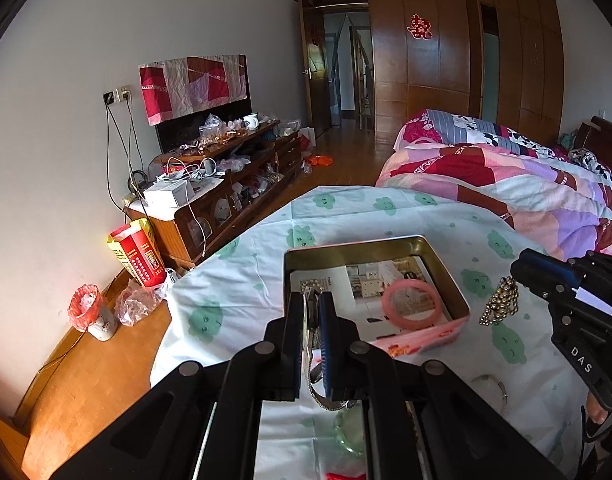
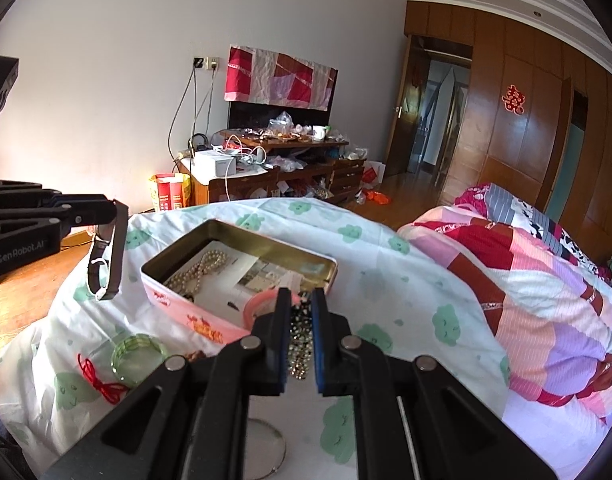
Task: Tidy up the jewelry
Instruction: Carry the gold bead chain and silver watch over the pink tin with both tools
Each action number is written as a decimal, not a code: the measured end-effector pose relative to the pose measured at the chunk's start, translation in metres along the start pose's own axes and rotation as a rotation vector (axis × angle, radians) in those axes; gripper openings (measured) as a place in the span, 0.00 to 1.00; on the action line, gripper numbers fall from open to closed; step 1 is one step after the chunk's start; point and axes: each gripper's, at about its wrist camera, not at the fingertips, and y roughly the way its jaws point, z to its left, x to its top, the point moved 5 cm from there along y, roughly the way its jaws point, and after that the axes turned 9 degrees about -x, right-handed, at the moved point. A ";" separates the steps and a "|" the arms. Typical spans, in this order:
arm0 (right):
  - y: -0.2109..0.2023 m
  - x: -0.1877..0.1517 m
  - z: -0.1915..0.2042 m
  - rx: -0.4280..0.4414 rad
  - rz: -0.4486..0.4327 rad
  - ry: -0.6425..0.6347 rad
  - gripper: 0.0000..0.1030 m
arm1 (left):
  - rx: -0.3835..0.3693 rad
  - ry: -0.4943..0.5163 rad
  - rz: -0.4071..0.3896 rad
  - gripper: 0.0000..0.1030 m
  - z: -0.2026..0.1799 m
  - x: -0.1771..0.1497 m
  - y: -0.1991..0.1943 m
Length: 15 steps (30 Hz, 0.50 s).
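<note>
My left gripper (image 1: 310,300) is shut on a wristwatch (image 1: 311,356) with a metal band, held above the near edge of the open tin box (image 1: 445,268); it also shows in the right wrist view (image 2: 112,276). My right gripper (image 2: 300,304) is shut on a gold beaded bracelet (image 2: 300,344), which hangs right of the tin in the left wrist view (image 1: 501,300). The tin (image 2: 266,246) holds a pink bangle (image 1: 409,300), a pearl necklace (image 2: 202,268) and printed paper.
On the cloud-print sheet (image 2: 385,272) lie a green bangle (image 2: 136,354), a red cord (image 2: 100,380) and a silver hoop (image 2: 274,452). A quilt-covered bed (image 2: 525,280) is to the right. A cluttered TV cabinet (image 1: 226,184) and wooden floor are to the left.
</note>
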 end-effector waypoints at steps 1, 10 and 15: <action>0.002 0.004 -0.001 0.000 -0.003 -0.004 0.11 | 0.002 0.001 0.002 0.06 0.002 0.003 0.001; 0.007 0.027 -0.003 -0.003 -0.032 -0.039 0.11 | 0.032 0.035 -0.003 0.06 0.012 0.029 0.007; 0.010 0.039 -0.002 0.006 -0.044 -0.044 0.11 | 0.040 0.039 0.002 0.06 0.018 0.043 0.017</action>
